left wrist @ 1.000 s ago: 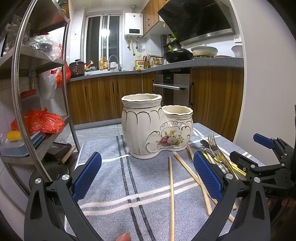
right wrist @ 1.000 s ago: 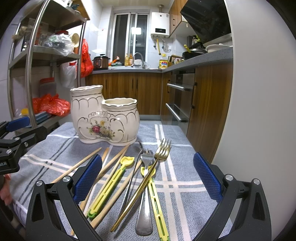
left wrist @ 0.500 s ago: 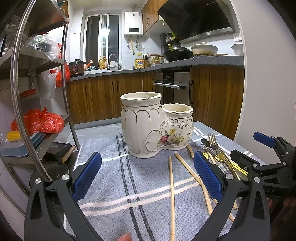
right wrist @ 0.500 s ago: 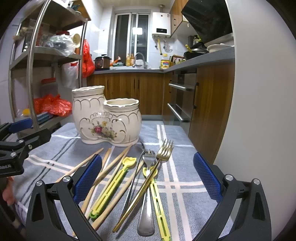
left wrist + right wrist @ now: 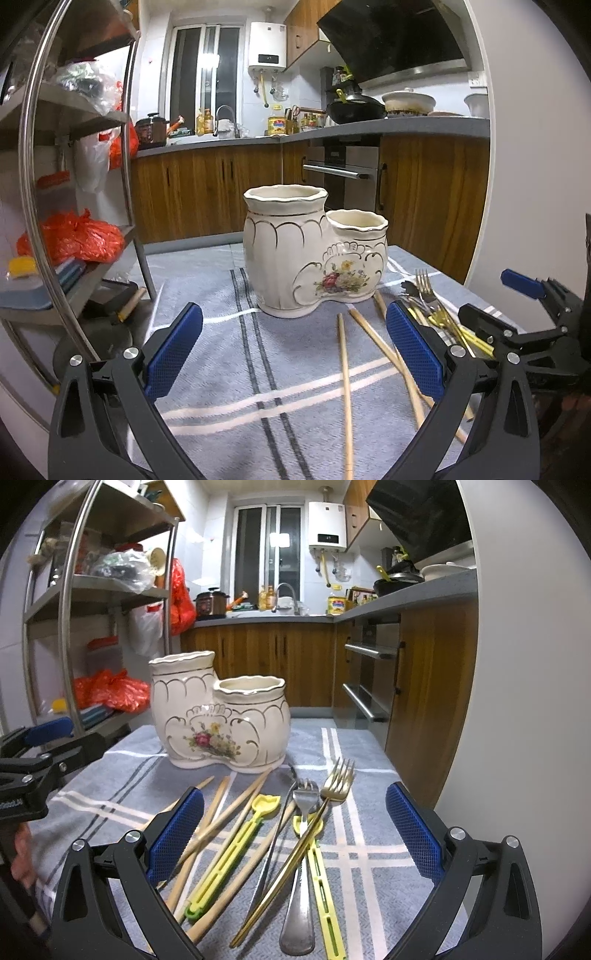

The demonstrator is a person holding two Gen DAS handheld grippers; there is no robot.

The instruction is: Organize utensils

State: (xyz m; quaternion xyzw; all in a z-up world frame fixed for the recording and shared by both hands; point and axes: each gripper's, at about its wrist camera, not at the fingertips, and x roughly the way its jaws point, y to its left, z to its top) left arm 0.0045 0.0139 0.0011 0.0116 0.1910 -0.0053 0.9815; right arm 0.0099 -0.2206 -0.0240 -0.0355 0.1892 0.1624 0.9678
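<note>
Utensils (image 5: 295, 849) before holder (image 5: 221, 723) (tongs (image 5: 295, 834) agape)

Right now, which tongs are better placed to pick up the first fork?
The right tongs: open, with the gold fork and silver fork lying between the fingers. The left tongs face the ceramic holder instead.

My left gripper's pad hides the chopsticks (image 5: 402, 365) toward three o'clock. At six o'clock on my right view, the yellow utensil (image 5: 325, 897) runs off the frame. The holder's (image 5: 221, 720) insides stay unseen.
</note>
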